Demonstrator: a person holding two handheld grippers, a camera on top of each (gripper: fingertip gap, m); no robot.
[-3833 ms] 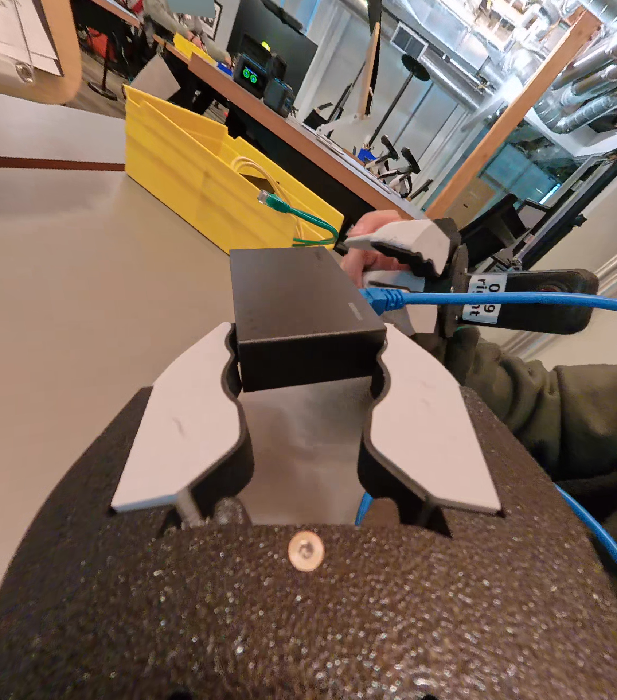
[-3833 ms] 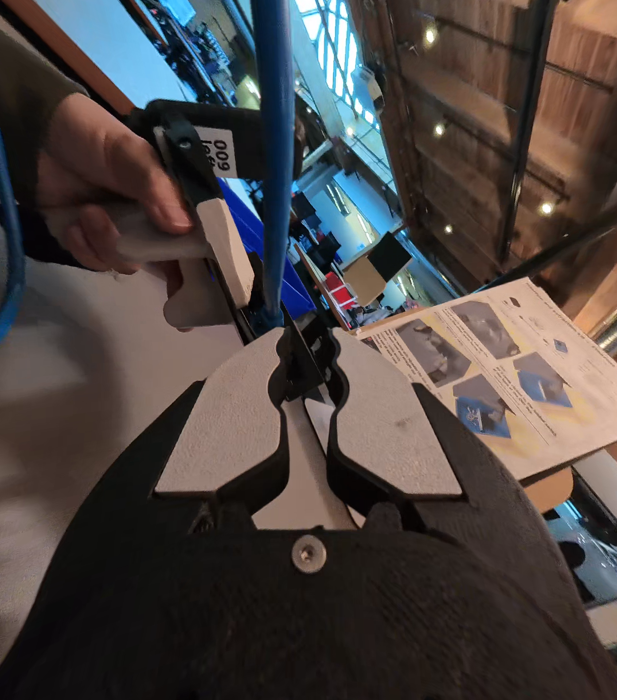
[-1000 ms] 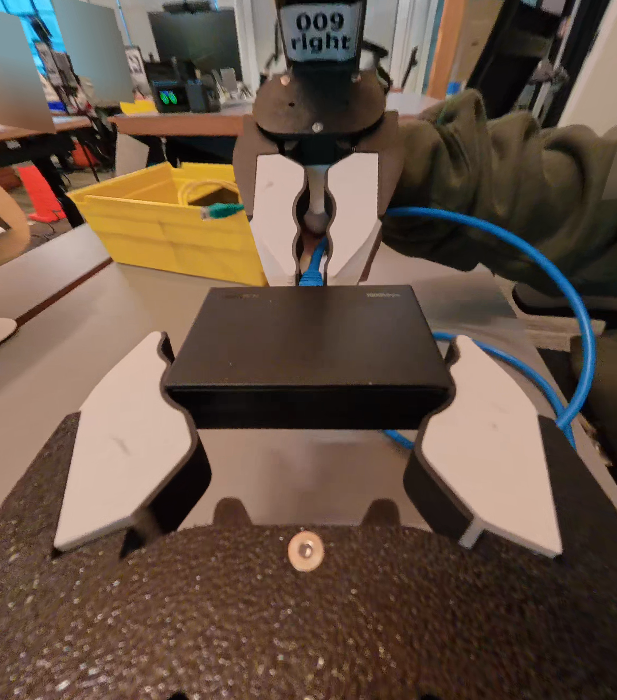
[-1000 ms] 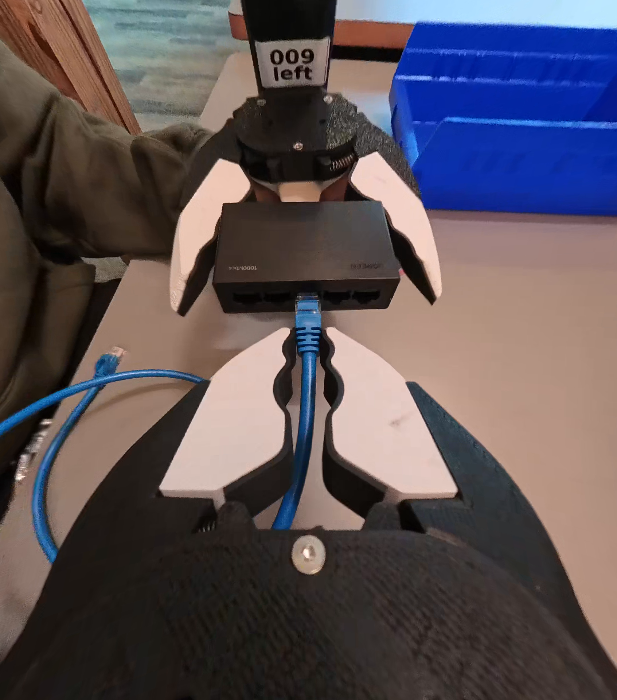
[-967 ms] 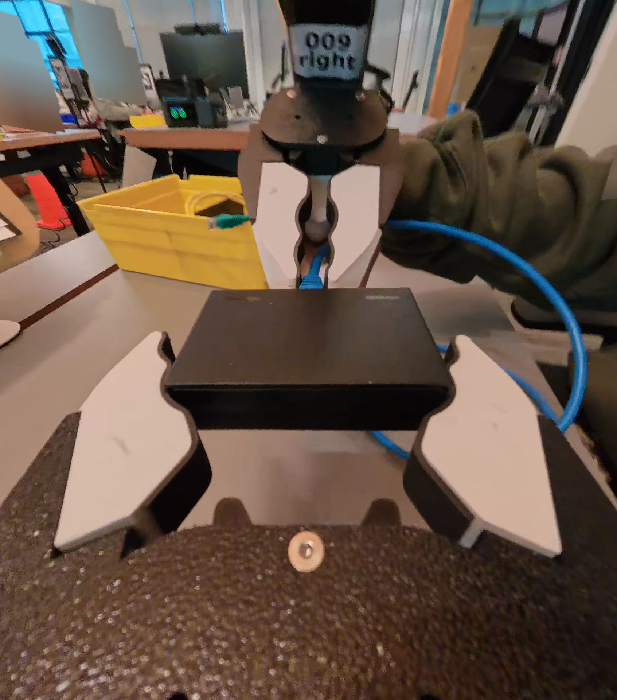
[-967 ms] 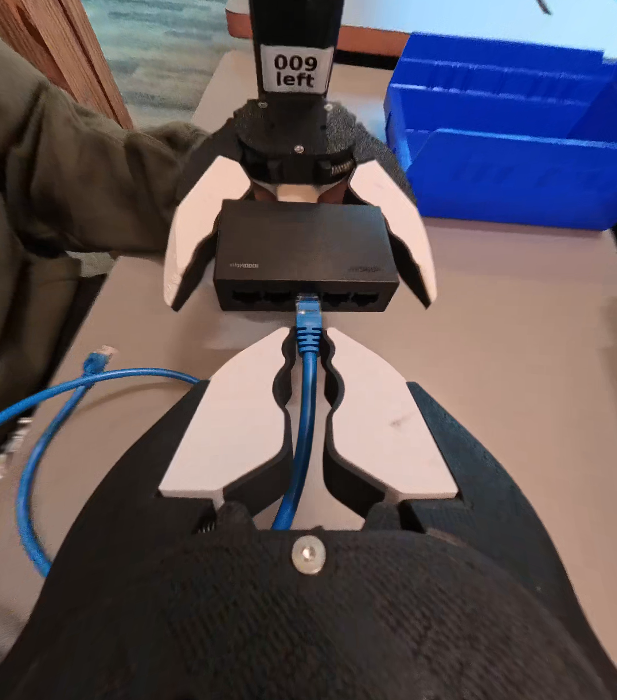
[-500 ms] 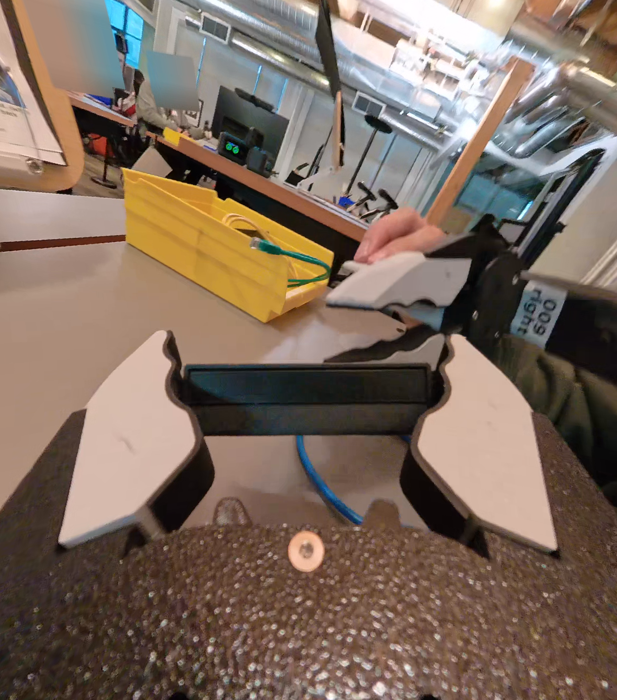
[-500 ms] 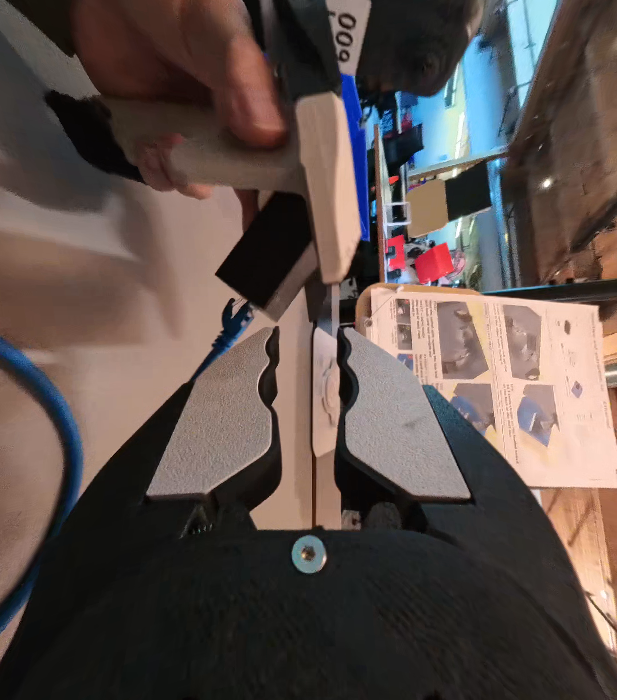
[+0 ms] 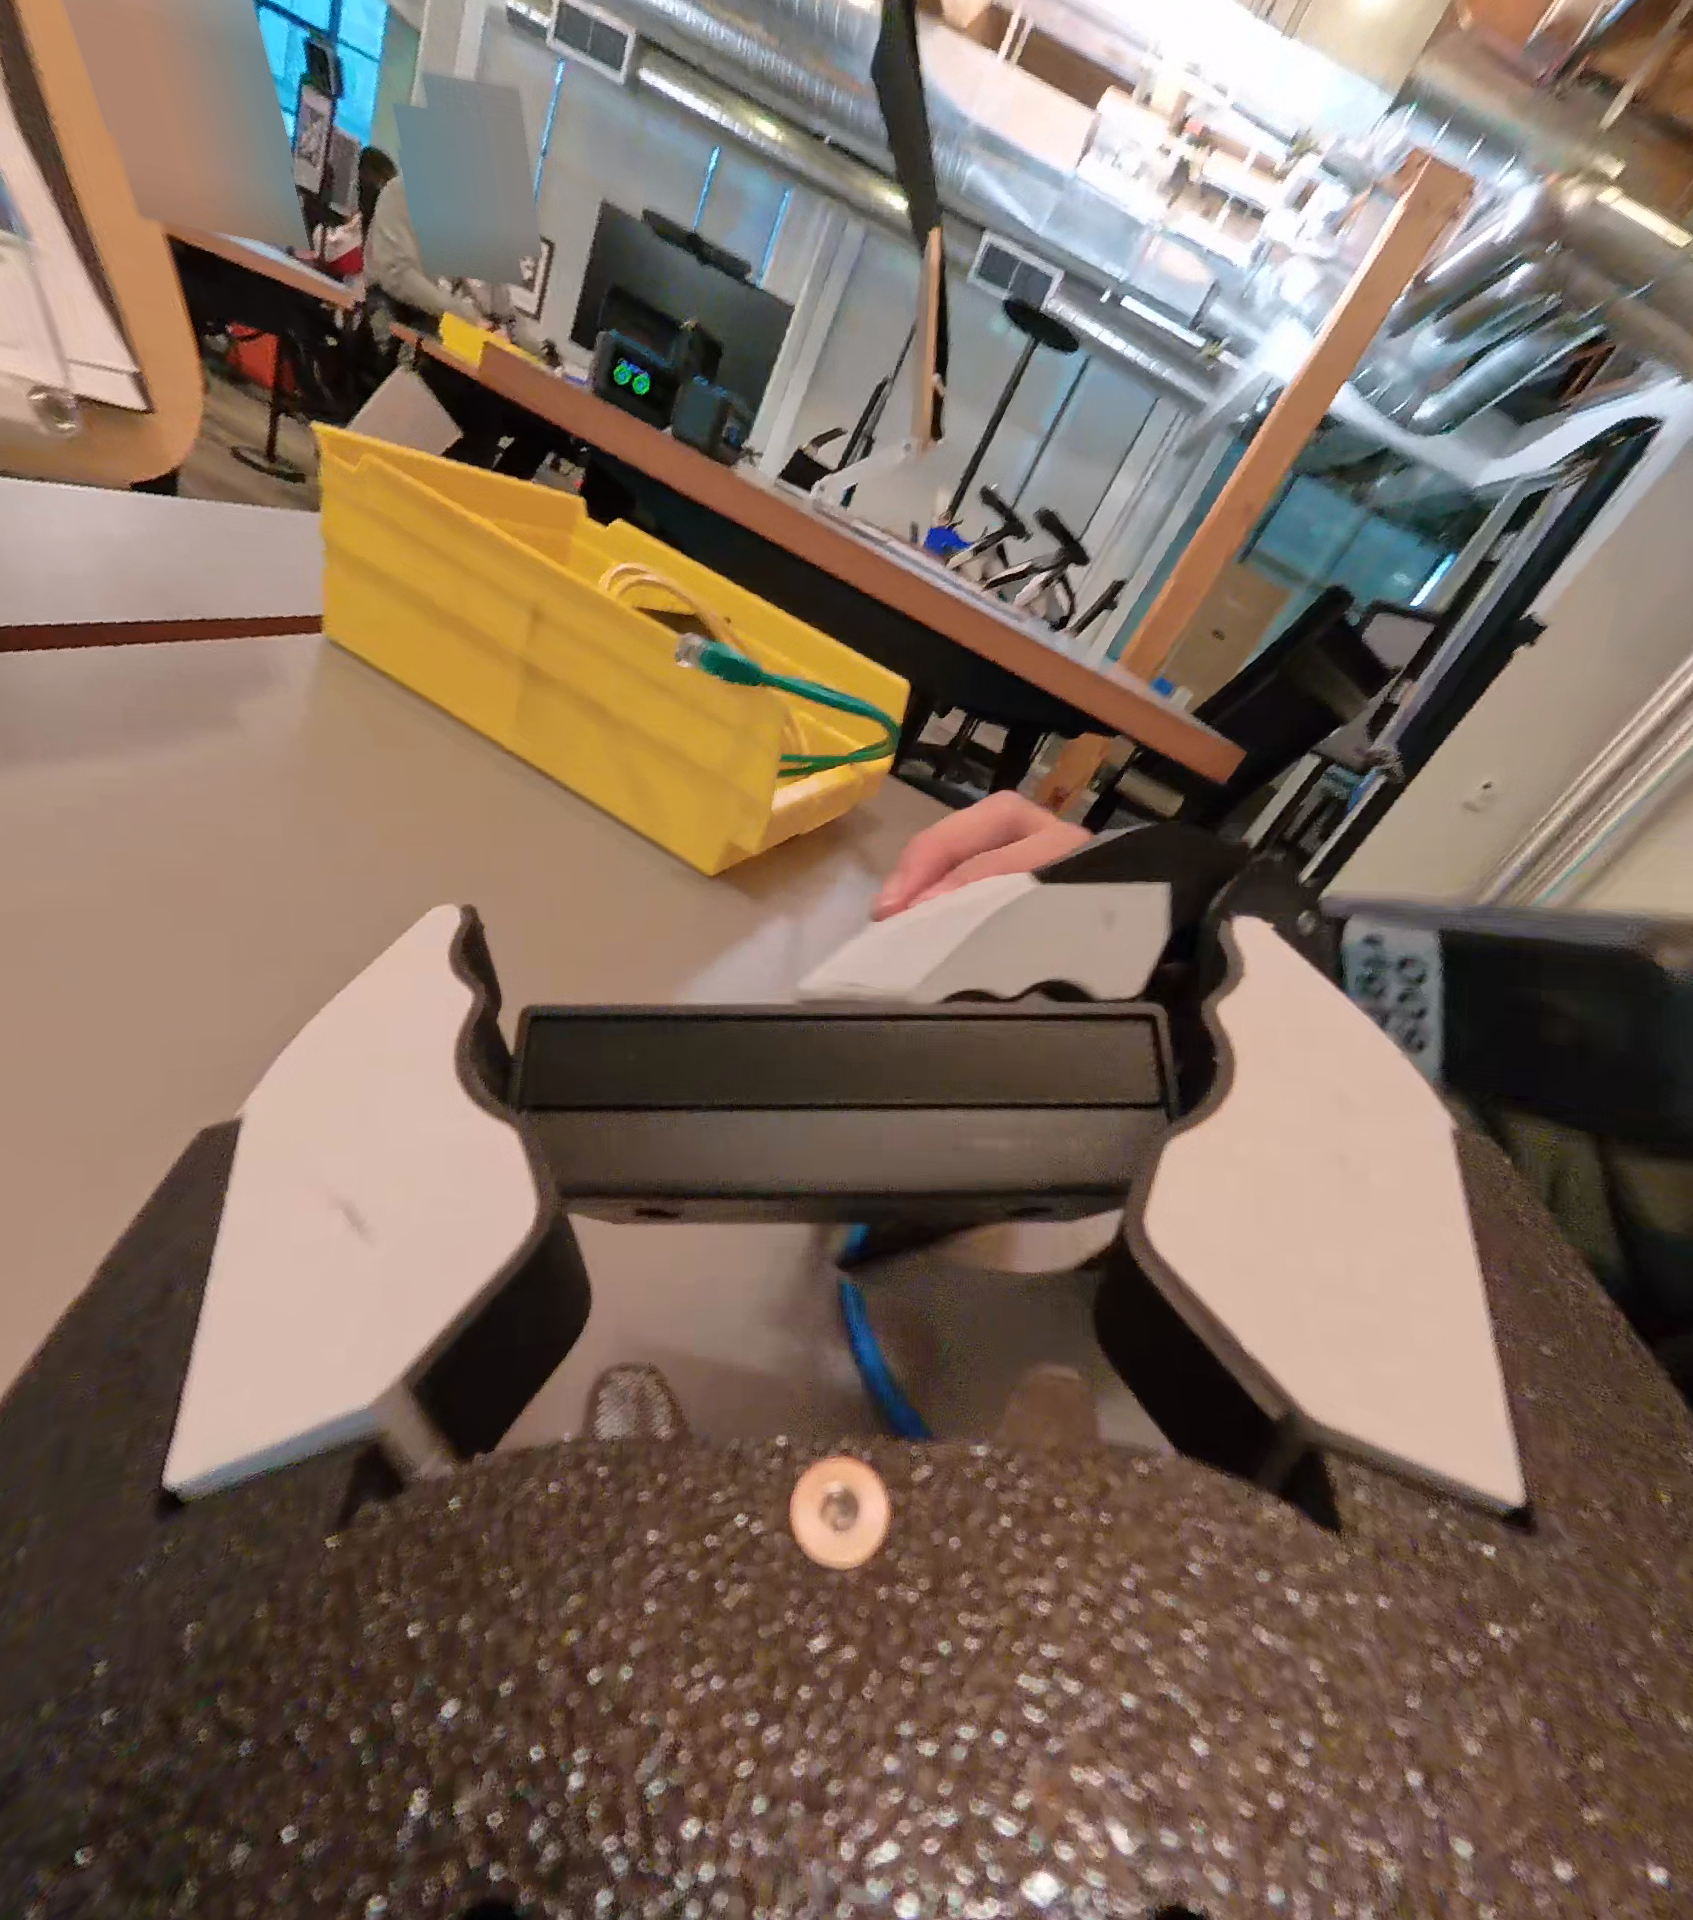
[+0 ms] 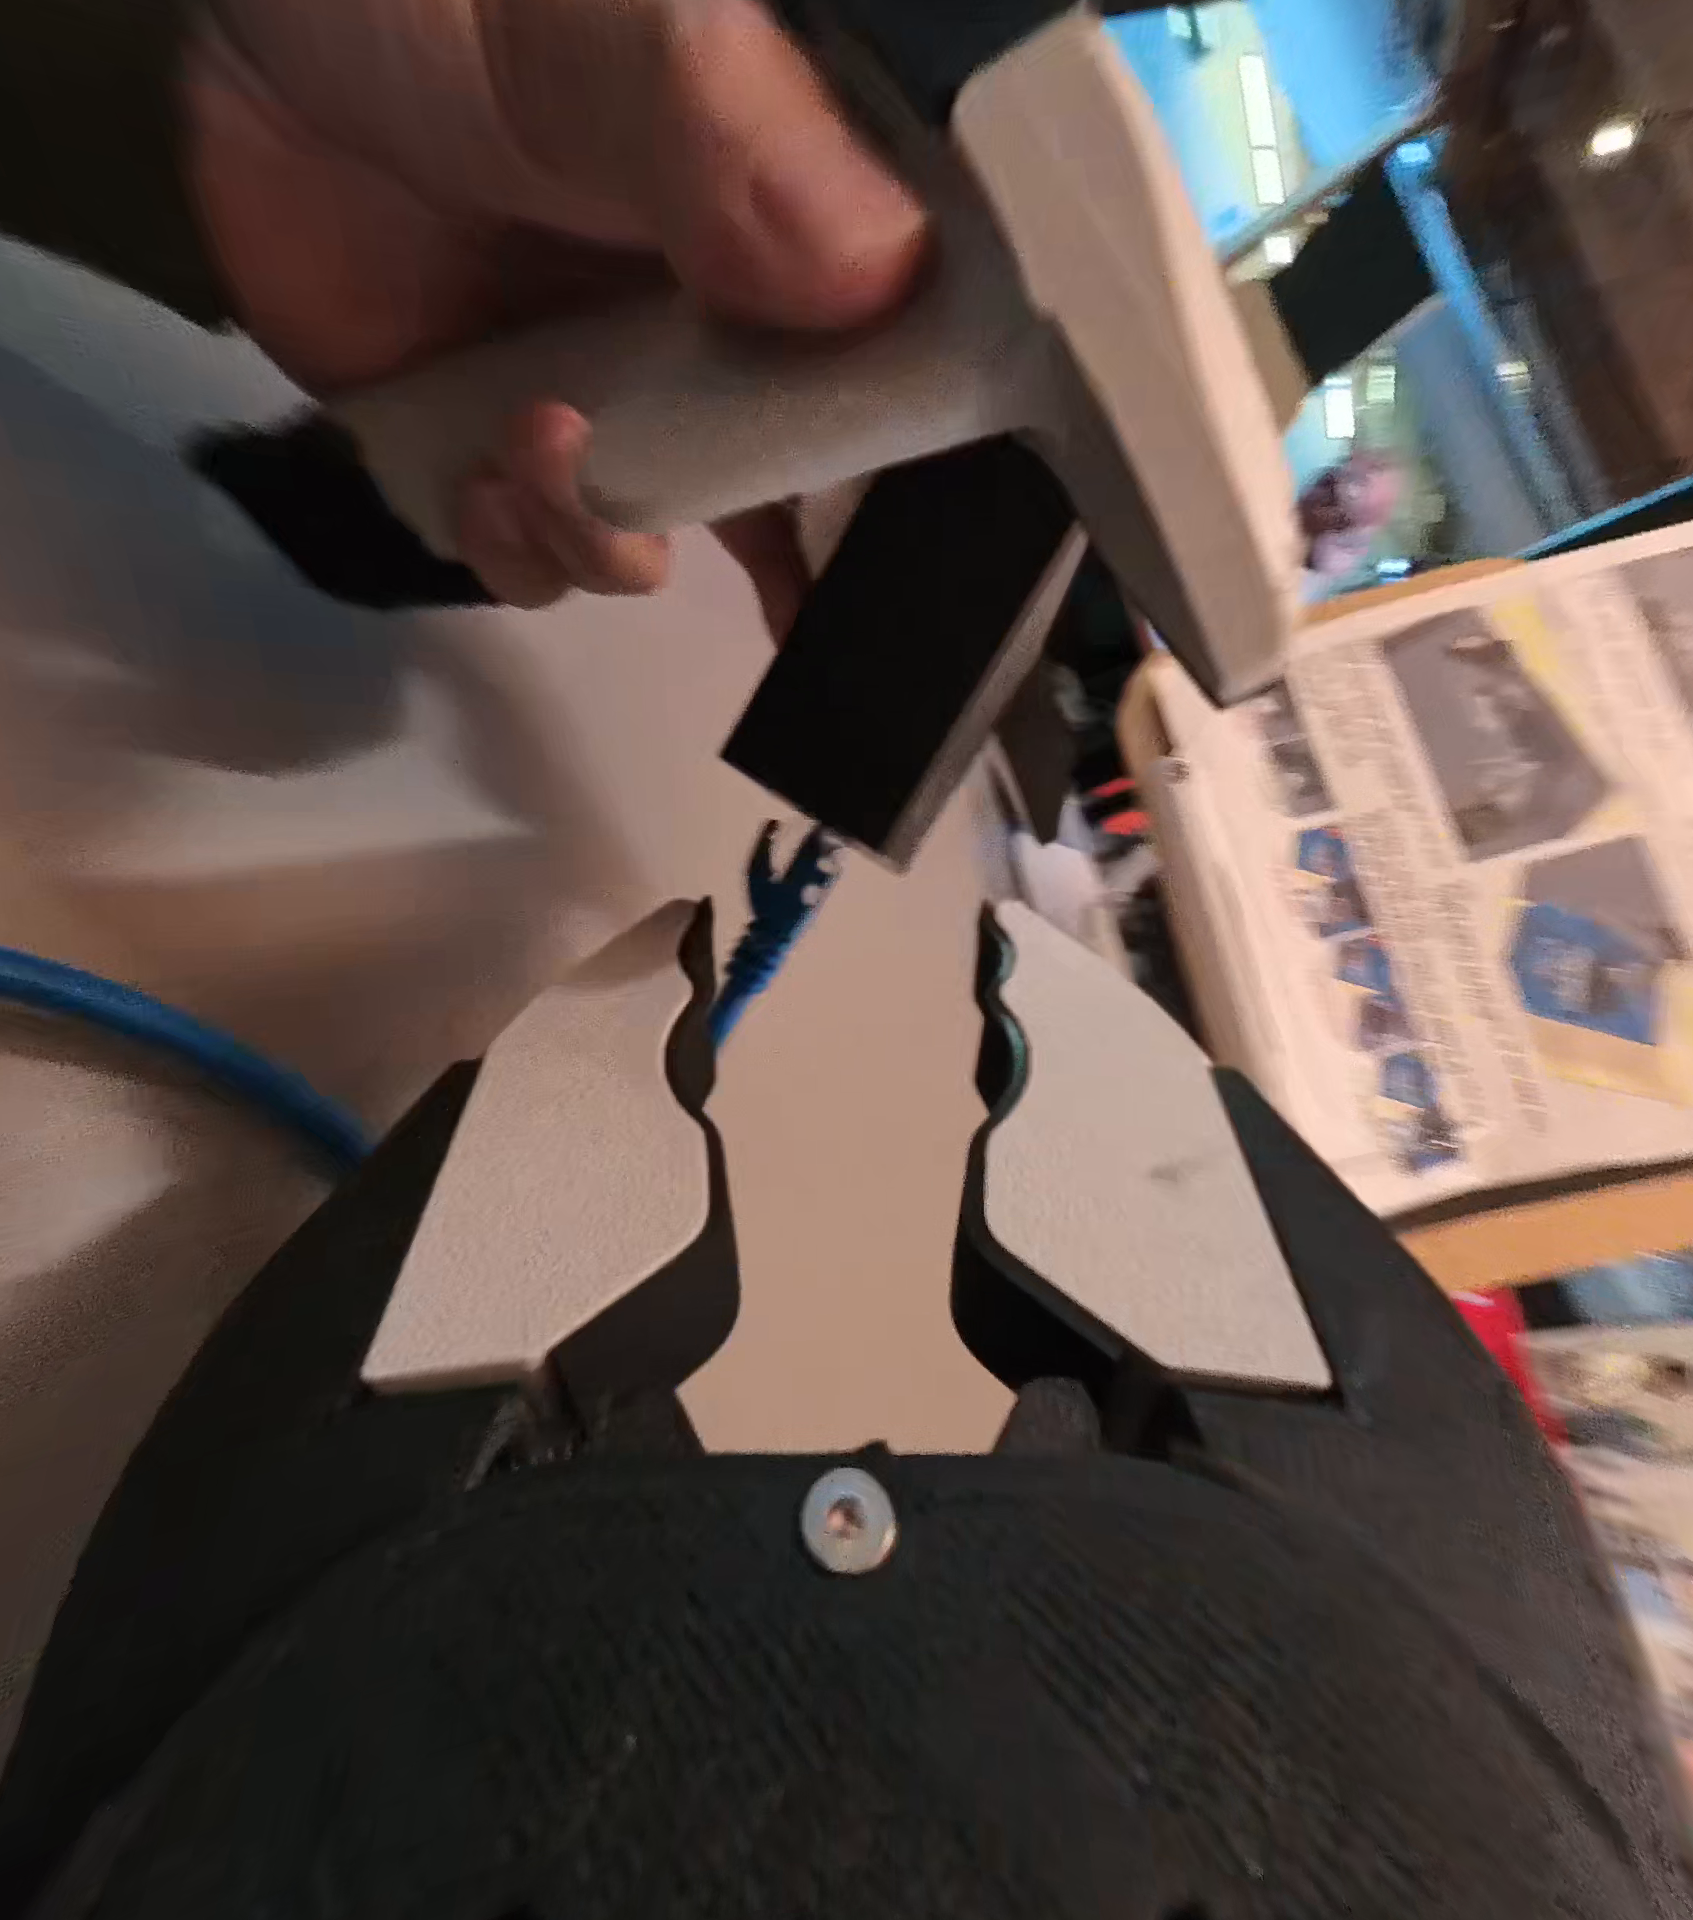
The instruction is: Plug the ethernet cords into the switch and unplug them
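Right wrist view is blurred; switch (image 10: 909, 639) hides blue cord's (image 10: 764, 935) plug.

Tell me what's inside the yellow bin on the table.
In the yellow bin a green cable sticks up over the edge, with a pale yellow cable coiled behind it. The bin's walls hide anything lower.

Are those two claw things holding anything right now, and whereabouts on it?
The left gripper clamps the black switch by its two short ends. The right gripper is open and holds nothing; the blue cord hangs beside it.
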